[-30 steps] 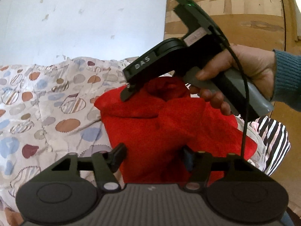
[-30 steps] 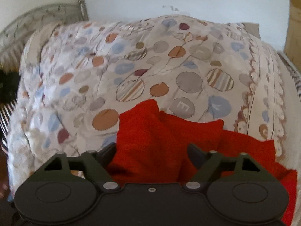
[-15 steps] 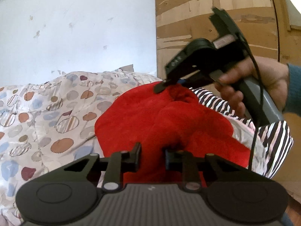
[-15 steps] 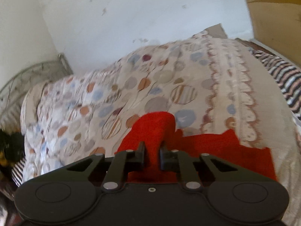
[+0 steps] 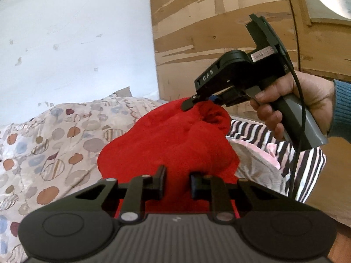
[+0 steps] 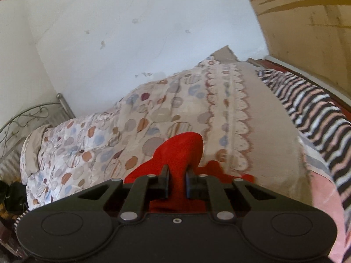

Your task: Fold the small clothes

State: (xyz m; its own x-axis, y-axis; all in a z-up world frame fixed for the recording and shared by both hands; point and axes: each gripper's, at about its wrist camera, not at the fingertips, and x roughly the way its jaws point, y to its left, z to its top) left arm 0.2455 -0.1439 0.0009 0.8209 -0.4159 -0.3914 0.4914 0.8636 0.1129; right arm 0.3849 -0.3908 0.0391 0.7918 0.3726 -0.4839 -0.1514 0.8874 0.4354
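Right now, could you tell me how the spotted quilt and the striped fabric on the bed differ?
The spotted quilt carries round dots in orange, blue and grey on a pale ground; the striped fabric has dark, white and pink bands. The spotted quilt covers most of the bed, while the striped fabric lies along its right edge beside the wooden panel. Both lie rumpled rather than smoothed flat.

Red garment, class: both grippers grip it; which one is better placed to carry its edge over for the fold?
Probably right gripper: it pinches the raised far edge of the red garment; left gripper anchors the near side.
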